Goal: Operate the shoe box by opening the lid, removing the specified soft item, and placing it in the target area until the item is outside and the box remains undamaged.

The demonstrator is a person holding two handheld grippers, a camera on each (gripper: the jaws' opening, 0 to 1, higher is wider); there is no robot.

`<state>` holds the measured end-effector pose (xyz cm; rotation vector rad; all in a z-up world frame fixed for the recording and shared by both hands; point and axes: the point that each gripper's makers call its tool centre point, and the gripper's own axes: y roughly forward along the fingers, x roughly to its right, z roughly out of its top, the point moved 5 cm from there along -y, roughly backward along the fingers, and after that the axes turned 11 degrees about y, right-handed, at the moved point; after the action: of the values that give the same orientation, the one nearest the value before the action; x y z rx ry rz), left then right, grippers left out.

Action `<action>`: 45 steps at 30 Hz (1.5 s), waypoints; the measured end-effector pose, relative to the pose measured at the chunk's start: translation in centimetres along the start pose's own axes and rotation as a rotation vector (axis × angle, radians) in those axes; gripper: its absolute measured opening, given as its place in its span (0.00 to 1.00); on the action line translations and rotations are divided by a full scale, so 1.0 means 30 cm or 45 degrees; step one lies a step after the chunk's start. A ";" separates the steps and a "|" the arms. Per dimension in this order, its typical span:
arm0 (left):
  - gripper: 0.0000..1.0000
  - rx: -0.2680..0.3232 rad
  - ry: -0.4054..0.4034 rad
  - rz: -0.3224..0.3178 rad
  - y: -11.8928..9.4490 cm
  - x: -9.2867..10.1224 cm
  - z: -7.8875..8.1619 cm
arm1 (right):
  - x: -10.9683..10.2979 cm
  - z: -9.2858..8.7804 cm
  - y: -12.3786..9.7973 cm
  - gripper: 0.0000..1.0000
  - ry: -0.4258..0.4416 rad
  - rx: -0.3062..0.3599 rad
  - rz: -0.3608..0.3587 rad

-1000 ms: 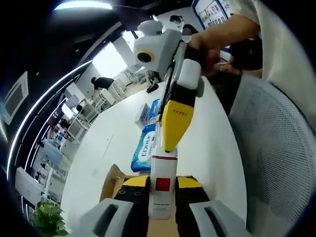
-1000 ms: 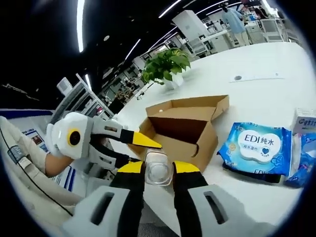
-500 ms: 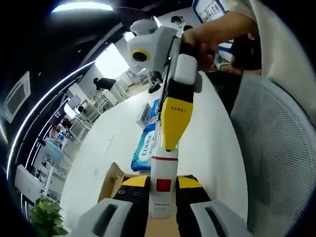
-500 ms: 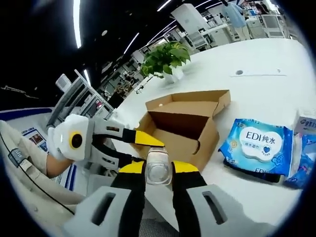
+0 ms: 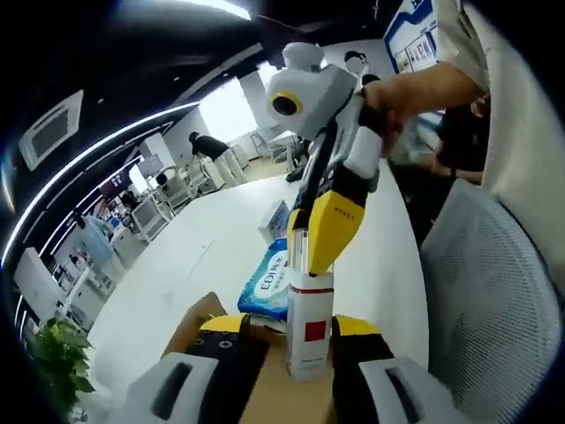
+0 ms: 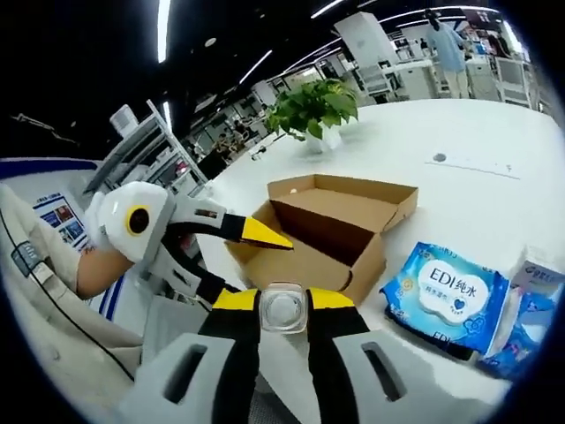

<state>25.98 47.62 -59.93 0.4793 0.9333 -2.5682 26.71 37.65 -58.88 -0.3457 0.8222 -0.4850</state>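
My left tongs point(image 5: 309, 329) clamp the lower body of a tall white carton-like bottle with a red square label point(image 5: 309, 331). My right tongs point(image 6: 283, 303) are closed on its clear round cap end point(image 6: 283, 309), seen end-on. The bottle spans between the two grippers, held above the white table point(image 6: 459, 141).

The brown cardboard shoe box point(image 6: 331, 225) sits open near the table's edge, lid flap point(image 6: 349, 194) folded back, apparently undamaged. So the item is out and the box is open. What's left, by my reckoning, is the set-down.

A blue soft wipes pack marked EDI point(image 6: 446, 296) lies just beside the box, with another blue-and-white pack point(image 6: 530, 305) past it.

To do it well:
- pick bare table well apart from box and packs; I can't tell where the target area is
- keep both grips level so the bottle doesn't twist
- lower upright, base first
- let go with one tong first, then the other
- swing wide of the lid flap; don't clip it
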 end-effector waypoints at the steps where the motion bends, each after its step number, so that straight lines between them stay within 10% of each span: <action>1: 0.41 0.000 -0.014 0.013 -0.008 -0.004 -0.002 | 0.000 0.004 -0.003 0.17 -0.016 -0.001 -0.002; 45: 0.88 -0.119 -0.587 0.414 -0.293 -0.060 -0.270 | 0.151 0.388 -0.150 0.17 -0.948 -0.290 -0.243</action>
<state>25.18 59.67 -60.26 0.0015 0.7335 -2.1894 37.02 32.68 -52.13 -0.7641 0.1162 -0.3951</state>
